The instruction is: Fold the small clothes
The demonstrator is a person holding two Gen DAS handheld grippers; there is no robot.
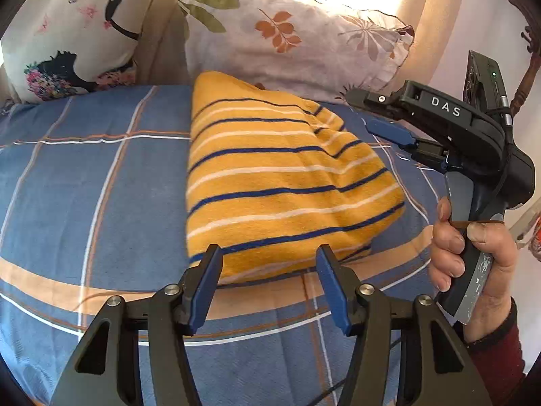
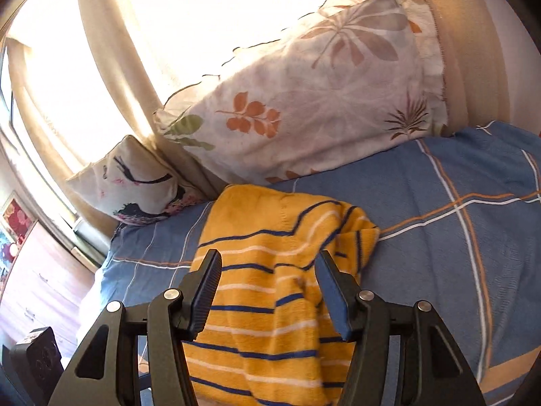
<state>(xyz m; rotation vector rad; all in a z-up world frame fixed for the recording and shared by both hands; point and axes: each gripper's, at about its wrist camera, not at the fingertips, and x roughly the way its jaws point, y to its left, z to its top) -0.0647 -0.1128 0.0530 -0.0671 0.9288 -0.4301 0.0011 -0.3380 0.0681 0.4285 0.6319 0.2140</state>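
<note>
A yellow garment with blue and white stripes point(image 1: 277, 176) lies folded into a narrow pile on the blue checked bedspread point(image 1: 94, 182). My left gripper point(image 1: 268, 253) is open and empty, its fingers just over the garment's near edge. My right gripper point(image 1: 375, 115) shows in the left wrist view at the right, held by a hand above the garment's far right side. In the right wrist view the right gripper point(image 2: 268, 260) is open and empty, above the garment point(image 2: 277, 304), which lies rumpled below it.
Two patterned pillows lean at the head of the bed, one with leaves point(image 1: 287, 40) and one with dark figures point(image 1: 77, 34). A curtain and bright window point(image 2: 135, 34) stand behind them. A wooden dresser point(image 2: 37, 291) is beside the bed.
</note>
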